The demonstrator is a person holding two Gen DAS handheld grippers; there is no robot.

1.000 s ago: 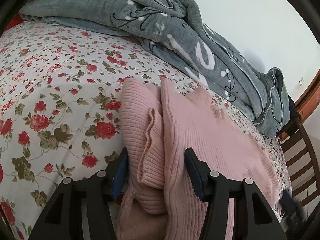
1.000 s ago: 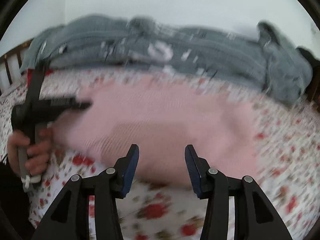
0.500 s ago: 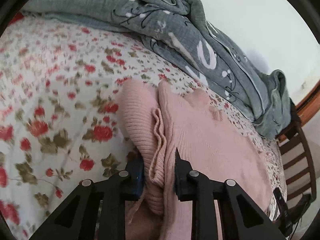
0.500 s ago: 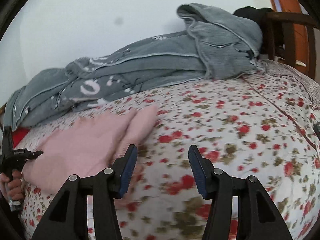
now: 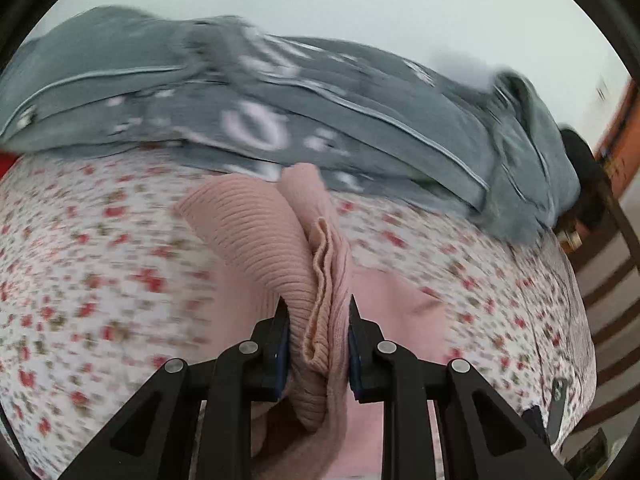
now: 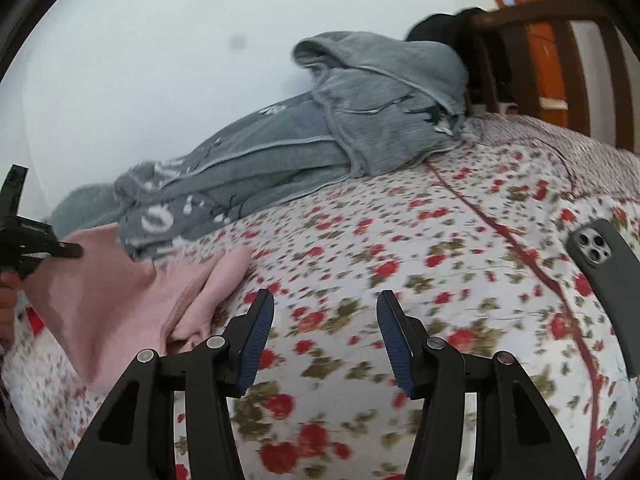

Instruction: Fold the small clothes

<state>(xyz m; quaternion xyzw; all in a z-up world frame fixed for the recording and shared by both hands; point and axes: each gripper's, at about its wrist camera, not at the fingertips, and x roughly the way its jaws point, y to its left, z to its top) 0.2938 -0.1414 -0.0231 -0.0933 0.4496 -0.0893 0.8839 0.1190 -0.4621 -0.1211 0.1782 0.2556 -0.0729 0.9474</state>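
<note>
A pink ribbed knit garment [image 5: 248, 232] lies on the floral bedsheet [image 5: 100, 280]. My left gripper [image 5: 317, 314] is shut on a bunched fold of it, and the gathered edge hangs lifted off the sheet between the pads. In the right wrist view the same pink garment [image 6: 100, 292] rises at the far left toward the left gripper [image 6: 48, 248], which a hand holds at the frame edge. My right gripper [image 6: 325, 304] stands open over bare sheet, to the right of the garment, with nothing between its fingers.
A crumpled grey blanket [image 6: 320, 140] runs along the far side of the bed against a white wall. A phone in a dark case [image 6: 600, 256] lies on the bedsheet [image 6: 420, 240] at the right. Wooden slats and a chair [image 6: 540, 40] stand beyond the bed's end.
My left gripper closed on the pink garment's folded edge and lifted it off the sheet. My right gripper swung right, off the garment, to bare sheet near the phone.
</note>
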